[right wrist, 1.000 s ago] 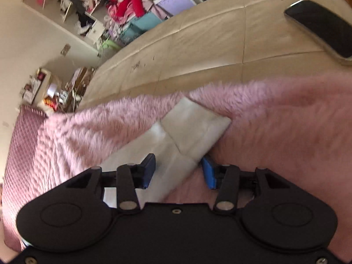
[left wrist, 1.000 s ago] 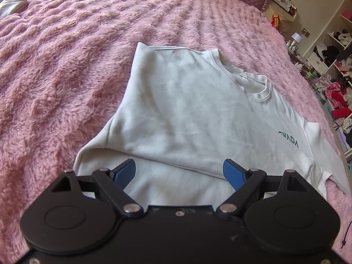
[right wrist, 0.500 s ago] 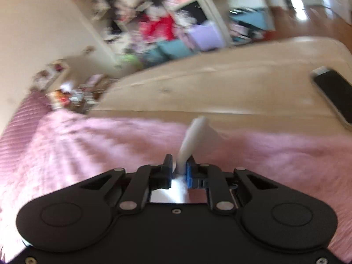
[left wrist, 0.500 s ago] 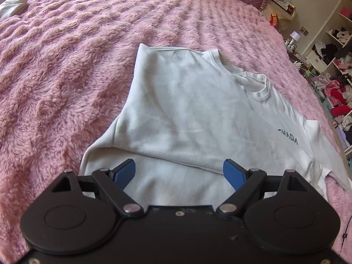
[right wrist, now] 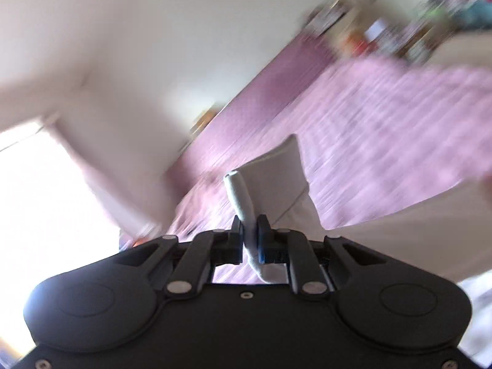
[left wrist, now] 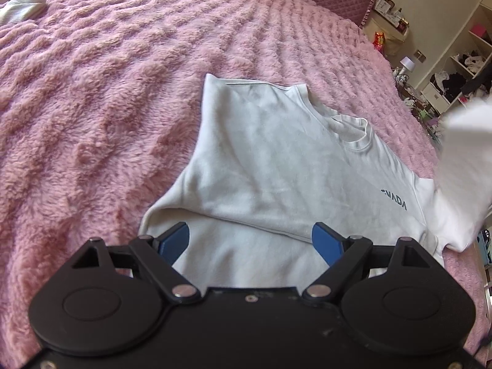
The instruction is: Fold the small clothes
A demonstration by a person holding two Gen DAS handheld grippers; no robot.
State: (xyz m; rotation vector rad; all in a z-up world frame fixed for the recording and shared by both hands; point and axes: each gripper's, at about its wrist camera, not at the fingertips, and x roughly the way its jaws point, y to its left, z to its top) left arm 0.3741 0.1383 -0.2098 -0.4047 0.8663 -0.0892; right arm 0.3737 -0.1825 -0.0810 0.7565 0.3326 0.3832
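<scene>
At the lower centre of the right wrist view, the right tool is clenched on the sleeve, now lifted off the pink bed where it lay a second ago. The left tool hovers released over the white sweatshirt, mid-frame, so the sleeve fold has likely begun.

Left tool agape; right tool clamped (tilted).

Black hand-held gripper, blue pads, silver screws
</scene>
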